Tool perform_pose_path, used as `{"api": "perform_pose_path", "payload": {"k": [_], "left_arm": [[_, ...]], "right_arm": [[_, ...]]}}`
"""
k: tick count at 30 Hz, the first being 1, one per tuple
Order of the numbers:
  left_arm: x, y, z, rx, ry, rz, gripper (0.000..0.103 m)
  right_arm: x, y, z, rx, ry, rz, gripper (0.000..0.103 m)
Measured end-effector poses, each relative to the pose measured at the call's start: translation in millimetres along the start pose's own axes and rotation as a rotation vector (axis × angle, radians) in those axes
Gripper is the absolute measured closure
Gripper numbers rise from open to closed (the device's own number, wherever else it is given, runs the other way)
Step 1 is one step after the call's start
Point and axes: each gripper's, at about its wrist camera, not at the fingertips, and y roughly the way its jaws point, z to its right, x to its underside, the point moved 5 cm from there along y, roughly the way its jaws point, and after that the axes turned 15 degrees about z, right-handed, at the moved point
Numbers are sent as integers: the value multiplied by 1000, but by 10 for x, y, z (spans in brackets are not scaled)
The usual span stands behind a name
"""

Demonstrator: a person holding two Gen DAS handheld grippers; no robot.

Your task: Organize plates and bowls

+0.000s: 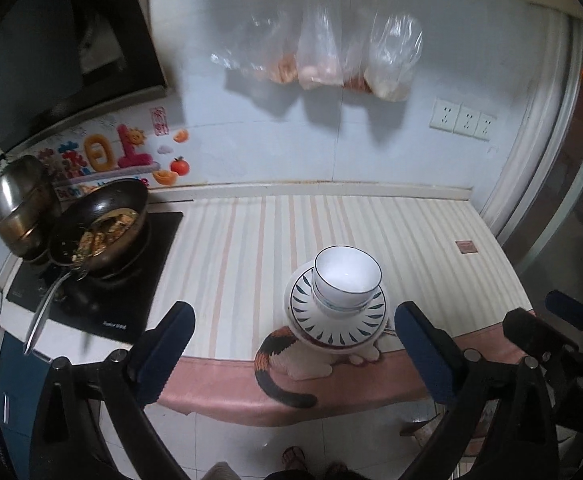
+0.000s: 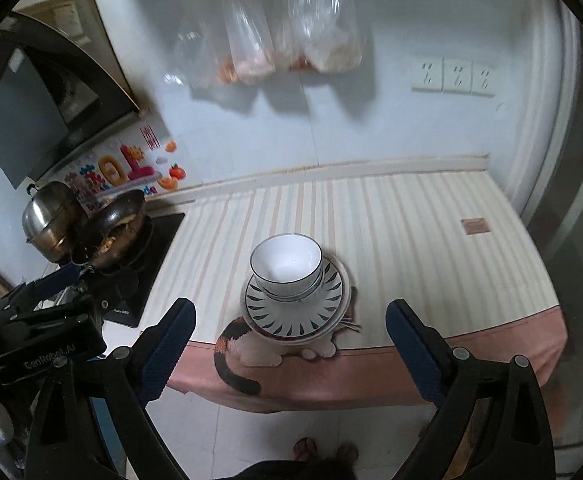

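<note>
Left wrist view: both grippers (image 1: pixel 295 344) (image 2: pixel 291 340) angled down, jaws wide, above stacked bowls (image 1: pixel 347 280).

Both wrists — downward over stacked bowls (image 1: pixel 347 280)

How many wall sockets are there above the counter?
3, side by side on the white wall at the right, above the striped counter: left socket, middle socket, right socket. None looks hidden.

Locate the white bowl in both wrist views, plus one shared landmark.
Left wrist: white bowl sits right of centre, stacked on the patterned plate, between the open gripper fingers.
Right wrist: white bowl sits at centre, on the same plate.
Shared landmark: the cat print on the cloth just below the plate.
</note>
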Motion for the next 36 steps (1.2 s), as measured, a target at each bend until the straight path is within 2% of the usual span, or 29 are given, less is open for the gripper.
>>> {"api": "perform_pose_path", "payload": {"k": [5, 11, 18, 25, 29, 36], "left_arm": [[81, -397, 29, -14, 0, 24, 0], [159, -821, 72, -45, -31, 69, 0], [248, -1186, 169, -65, -30, 102, 0], [356, -1325, 214, -95, -46, 98, 0], [408, -1342, 207, -131, -46, 94, 0], [470, -1352, 236, -142, -46, 84, 0]], "right_arm": [[9, -571, -110, -8, -34, 63, 4], [96, -1052, -171, -35, -64, 100, 4], [211, -1431, -132, -31, -90, 124, 4], [299, -1720, -67, -27, -106, 146, 3], [305, -1804, -13, -28, -110, 156, 3], [298, -1853, 45, -39, -113, 149, 3]]}}
